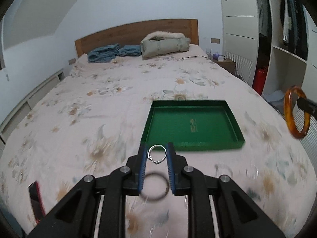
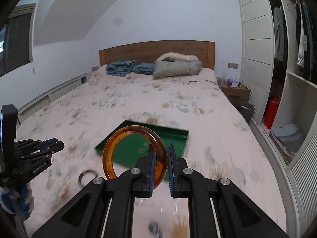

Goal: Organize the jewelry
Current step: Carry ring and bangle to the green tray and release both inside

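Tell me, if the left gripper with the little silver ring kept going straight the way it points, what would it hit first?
Most likely the green tray: the left gripper points slightly downward at its near wall, with only flowered bedspread between. Depth is hard to judge, so it might touch the bedspread just short of the tray.

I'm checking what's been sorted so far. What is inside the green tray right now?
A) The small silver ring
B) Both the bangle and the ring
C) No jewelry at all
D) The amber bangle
C: the green tray shows only its bare lining, while the amber bangle is clamped in the right gripper and the small silver ring is pinched in the left gripper, both above the bed.
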Motion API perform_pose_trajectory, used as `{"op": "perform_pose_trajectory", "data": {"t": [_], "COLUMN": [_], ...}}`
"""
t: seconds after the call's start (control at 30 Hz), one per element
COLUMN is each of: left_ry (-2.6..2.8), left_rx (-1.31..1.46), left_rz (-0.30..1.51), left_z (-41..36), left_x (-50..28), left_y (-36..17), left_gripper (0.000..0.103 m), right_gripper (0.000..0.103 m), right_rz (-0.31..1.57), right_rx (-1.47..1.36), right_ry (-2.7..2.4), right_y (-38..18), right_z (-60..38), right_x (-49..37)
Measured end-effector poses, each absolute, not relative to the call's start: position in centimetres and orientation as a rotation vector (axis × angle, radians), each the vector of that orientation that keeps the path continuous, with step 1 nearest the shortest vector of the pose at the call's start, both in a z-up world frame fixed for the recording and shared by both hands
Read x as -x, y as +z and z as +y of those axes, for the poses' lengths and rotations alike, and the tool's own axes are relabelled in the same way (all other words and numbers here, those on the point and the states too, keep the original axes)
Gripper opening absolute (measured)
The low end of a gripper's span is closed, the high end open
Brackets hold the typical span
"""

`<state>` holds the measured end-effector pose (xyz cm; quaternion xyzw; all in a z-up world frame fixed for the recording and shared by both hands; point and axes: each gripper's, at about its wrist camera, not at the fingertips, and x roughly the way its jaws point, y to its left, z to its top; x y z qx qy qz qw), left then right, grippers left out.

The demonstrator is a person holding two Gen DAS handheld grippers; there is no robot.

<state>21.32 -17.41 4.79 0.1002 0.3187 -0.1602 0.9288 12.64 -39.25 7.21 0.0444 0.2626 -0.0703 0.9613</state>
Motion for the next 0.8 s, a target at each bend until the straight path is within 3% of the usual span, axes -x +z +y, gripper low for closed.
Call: {"op": "perform_pose_trajectory", "data": {"t": [0.43,0.8], "left_ry": [-0.306,-0.255], "left_rx": [-0.169,-0.177], "left_rz": [0.904,0.971], "left_z": [-25.1,-26.1], "left_x": [-38.8,-41.3], "left_y": [-6.2,-11.5], "left_gripper": [0.018,0.019], "right_gripper": [0.011,0.011], "right_rz": [0.743,0.935], "right_rx": [-0.224,-0.160], "right_ry": [-0.134,-0.178], "right_y": [-5.8,-12.0], "right_z": [-43.3,-43.3], "right_x": [-29.5,-33.3]}}
